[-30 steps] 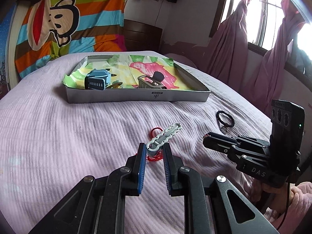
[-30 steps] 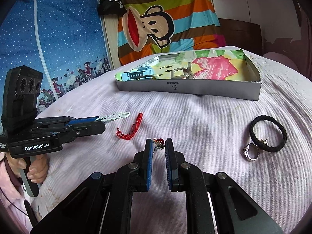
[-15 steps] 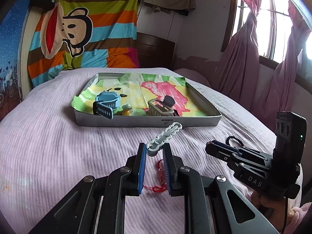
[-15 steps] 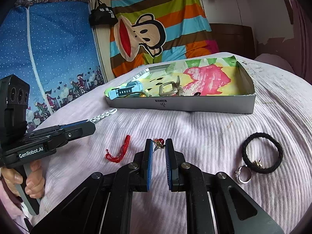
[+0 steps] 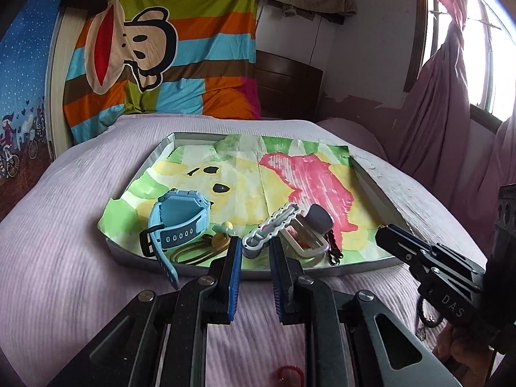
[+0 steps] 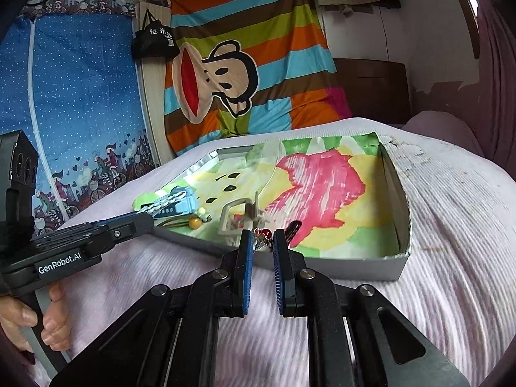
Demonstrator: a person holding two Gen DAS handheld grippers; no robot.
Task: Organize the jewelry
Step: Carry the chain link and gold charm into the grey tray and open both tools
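Lilac ribbed bedding (image 5: 64, 258) is spreading across the bed, with a striped monkey blanket (image 5: 154, 51) hanging behind it and a shallow grey tray (image 5: 322, 269) lined with painted paper lying in the middle. Going left to right inside the tray, a blue watch (image 5: 179, 222) is lying by a small yellow bead charm (image 5: 221, 242), then a pale rectangular buckle (image 5: 306, 242) near the front wall. The left gripper (image 5: 254, 251) is pinching a white beaded bracelet (image 5: 271, 227), its fingers nearly closed on one end, hanging over the tray's front edge. The right gripper (image 6: 262, 242) is clamping a tiny red-beaded trinket (image 6: 262, 235) between almost-closed fingers, just at the tray's near wall.
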